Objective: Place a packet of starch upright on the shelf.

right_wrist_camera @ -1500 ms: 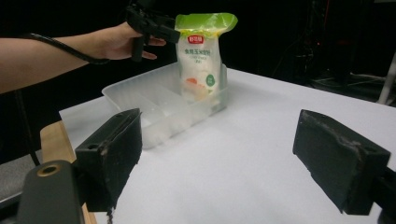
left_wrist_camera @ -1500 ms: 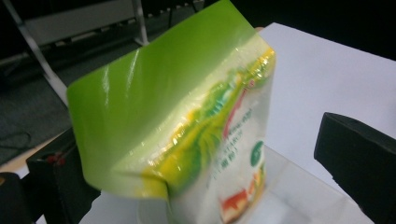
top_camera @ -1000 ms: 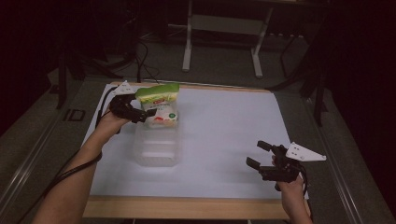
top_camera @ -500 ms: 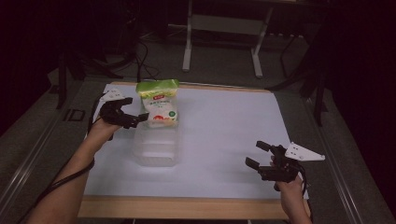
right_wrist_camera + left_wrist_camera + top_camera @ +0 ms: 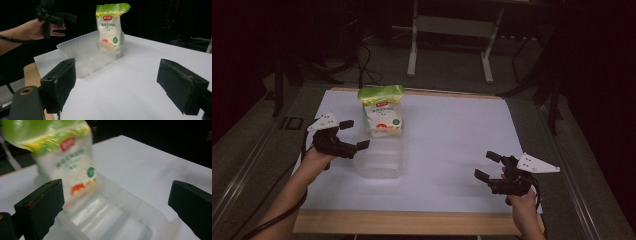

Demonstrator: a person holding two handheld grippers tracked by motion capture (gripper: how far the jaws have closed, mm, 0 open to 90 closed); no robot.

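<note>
The bag (image 5: 382,111) stands upright at the far end of the clear tray (image 5: 379,161), its long axis vertical. The left gripper (image 5: 348,135), jaws wide apart and empty, is just beside the tray and much nearer. The right gripper (image 5: 488,167), also wide apart and empty, is well away.

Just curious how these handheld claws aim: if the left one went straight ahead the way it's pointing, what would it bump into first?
Probably the clear plastic tray: the left gripper, jaws open, looks straight along it. The green-topped white pouch stands at the tray's far end. Depth is hard to judge.
</note>
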